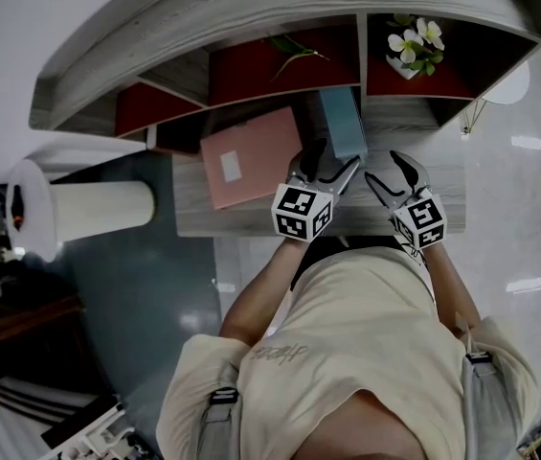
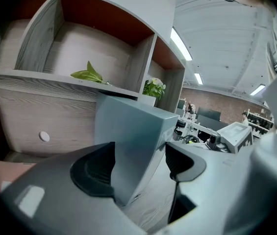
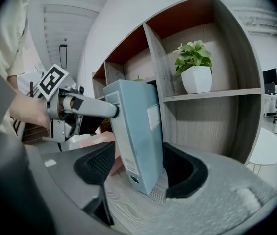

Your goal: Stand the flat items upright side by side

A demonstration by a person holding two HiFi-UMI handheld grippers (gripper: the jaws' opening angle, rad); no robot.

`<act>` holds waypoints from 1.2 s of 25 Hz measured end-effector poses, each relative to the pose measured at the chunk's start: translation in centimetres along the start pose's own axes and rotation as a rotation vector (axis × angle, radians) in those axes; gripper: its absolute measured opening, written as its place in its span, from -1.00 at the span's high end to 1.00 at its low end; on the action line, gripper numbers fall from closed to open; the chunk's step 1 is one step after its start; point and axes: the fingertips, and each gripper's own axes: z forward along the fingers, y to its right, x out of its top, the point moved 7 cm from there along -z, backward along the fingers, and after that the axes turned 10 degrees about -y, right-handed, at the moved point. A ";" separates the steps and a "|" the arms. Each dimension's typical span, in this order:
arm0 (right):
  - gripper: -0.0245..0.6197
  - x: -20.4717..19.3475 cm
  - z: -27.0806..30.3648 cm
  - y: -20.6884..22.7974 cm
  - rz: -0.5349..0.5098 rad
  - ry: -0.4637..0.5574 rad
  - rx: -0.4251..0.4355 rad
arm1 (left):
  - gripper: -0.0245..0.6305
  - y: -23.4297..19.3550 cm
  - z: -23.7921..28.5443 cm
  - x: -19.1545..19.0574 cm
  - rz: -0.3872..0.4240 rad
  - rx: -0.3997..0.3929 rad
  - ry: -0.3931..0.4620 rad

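Observation:
A blue-grey binder (image 1: 344, 123) stands upright on the wooden desk (image 1: 251, 220), against the shelf unit. My left gripper (image 1: 335, 161) is open around its near end; in the left gripper view the binder (image 2: 133, 146) sits between the pads with a gap at the right pad (image 2: 185, 163). My right gripper (image 1: 387, 171) is open too, and the binder's spine (image 3: 140, 131) stands between its jaws with a gap at the left pad (image 3: 96, 168). A finger (image 3: 91, 105) of the left gripper rests against the binder's upper left edge. A pink folder (image 1: 249, 156) lies flat to the left.
The shelf unit (image 1: 280, 8) has red-backed compartments above the desk. One holds a white pot with a flowering plant (image 1: 416, 48), another a green leaf (image 1: 294, 56). A white cylinder-shaped thing (image 1: 78, 209) lies left of the desk. A white round stool (image 3: 268, 151) stands to the right.

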 end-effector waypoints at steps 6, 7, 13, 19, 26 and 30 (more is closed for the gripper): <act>-0.01 -0.3 0.2 -0.3 0.002 -0.007 0.005 | -0.11 -0.2 -0.1 0.0 0.023 -0.003 -0.009; -0.01 -0.3 0.2 -0.4 0.002 -0.010 0.005 | -0.11 -0.2 -0.1 -0.1 0.017 -0.012 -0.008; -0.01 -0.5 0.3 -0.9 0.000 -0.022 0.010 | -0.05 -0.4 -0.6 -0.4 -0.055 -0.064 0.006; -0.02 -0.9 0.5 -2.0 -0.013 -0.056 0.013 | -0.05 -1.1 -2.3 -1.7 -0.084 -0.081 0.016; -0.02 -1.9 1.4 -5.0 -0.015 -0.133 -0.041 | -0.05 -5.4 -6.5 -6.1 -0.170 -0.047 -0.003; -0.01 -3.0 2.2 -7.8 0.011 -0.193 -0.072 | -0.04 -10.0 -10.7 -9.8 -0.251 0.009 -0.035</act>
